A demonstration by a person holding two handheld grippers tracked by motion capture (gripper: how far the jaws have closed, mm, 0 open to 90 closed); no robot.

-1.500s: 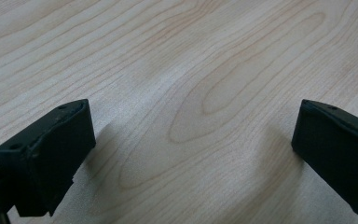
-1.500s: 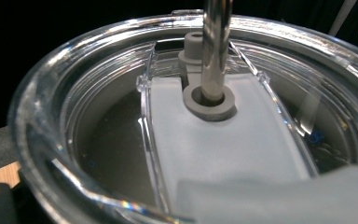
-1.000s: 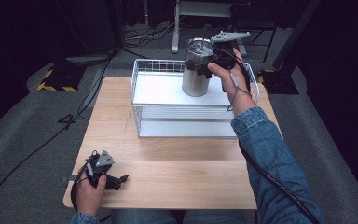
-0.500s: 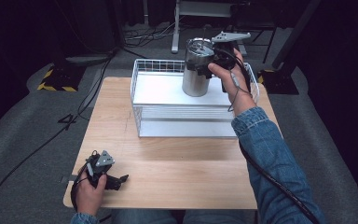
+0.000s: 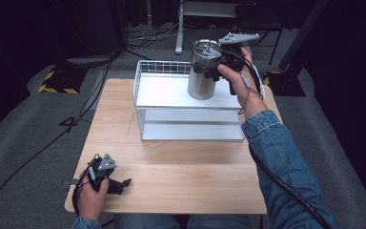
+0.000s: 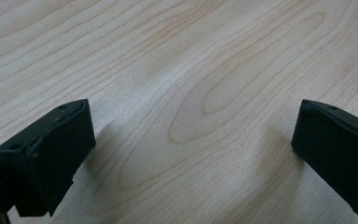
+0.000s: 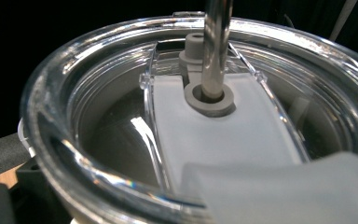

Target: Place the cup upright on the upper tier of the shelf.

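Note:
A steel tumbler [image 5: 201, 76] with a clear lid [image 7: 121, 116] and a metal straw [image 7: 216, 46] stands upright at the back right of the white wire basket [image 5: 158, 64]. My right gripper [image 5: 213, 67] is shut on the tumbler near its top. I cannot tell whether the tumbler rests on the basket's white surface or hangs just above it. My left gripper [image 5: 120, 184] lies low on the wooden table [image 5: 186, 171] at the front left. It is open, with bare wood between its fingertips [image 6: 46, 149].
The basket takes up the back middle of the table, and its front wall [image 5: 190, 126] faces me. The person's denim sleeve [image 5: 276, 157] crosses the table's right side. Cables [image 5: 38, 152] run over the dark floor at the left.

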